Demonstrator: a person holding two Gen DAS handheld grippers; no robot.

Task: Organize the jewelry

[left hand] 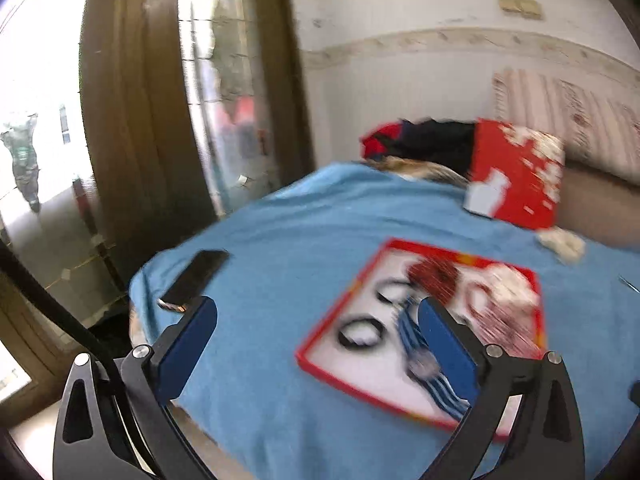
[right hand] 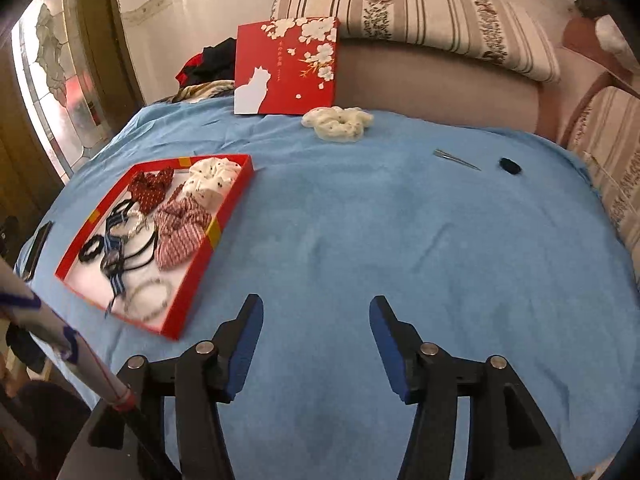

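One red tray (right hand: pixel 208 258) on the blue cloth (right hand: pixel 380 240), and in it three scrunchies: dark red (right hand: pixel 150 190), white (right hand: pixel 212 178), pink striped (right hand: pixel 182 230), plus a tangle of black hair ties (right hand: pixel 120 240) I can't count. Loose on the cloth: one cream scrunchie (right hand: pixel 338 122), one metal clip (right hand: pixel 456 159), one small black item (right hand: pixel 510 166).

Right gripper (right hand: pixel 316 320) stands half-open and empty, tray off to its left, cream scrunchie far ahead. Left gripper (left hand: pixel 316 320) gapes wide, empty, the tray (left hand: pixel 340 312) blurred just beyond its right finger.
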